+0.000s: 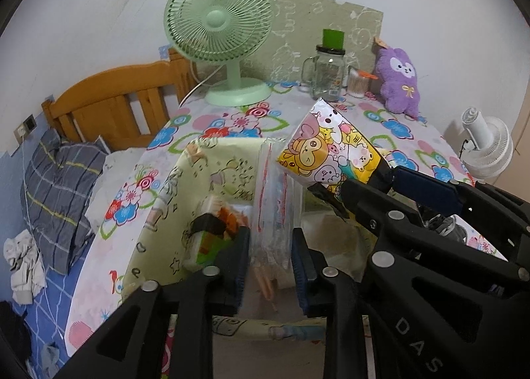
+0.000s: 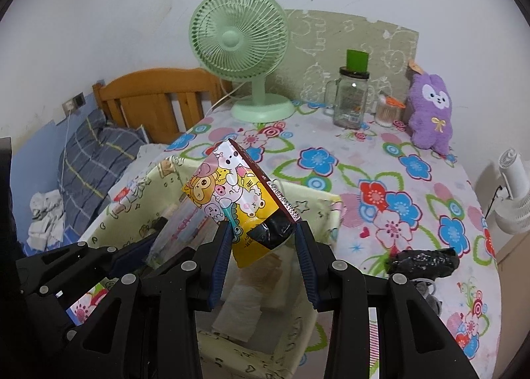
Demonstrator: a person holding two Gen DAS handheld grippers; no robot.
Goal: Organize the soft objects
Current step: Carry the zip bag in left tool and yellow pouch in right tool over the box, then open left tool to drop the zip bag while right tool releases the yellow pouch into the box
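Observation:
A pale yellow fabric basket (image 1: 212,160) stands on the flowered table. A clear zip bag (image 1: 273,213) stands upright inside it, between the pads of my left gripper (image 1: 271,266). The bag is not pinched, and a thin gap shows at the left pad. My right gripper (image 2: 263,246) is shut on the black-taped end of a yellow cartoon-print packet (image 2: 232,193). It holds the packet tilted above the basket's (image 2: 318,200) far right corner. In the left wrist view the packet (image 1: 331,147) and the right gripper (image 1: 374,180) are at the right. A purple plush (image 2: 430,114) sits at the back right.
White folded items and an orange-green block (image 1: 212,230) lie in the basket. A green fan (image 1: 218,31), a glass jar mug (image 1: 326,76) and a swab container (image 2: 386,112) line the back wall. A black bundle (image 2: 424,261) lies at the table's right. A bed (image 1: 66,180) is at the left.

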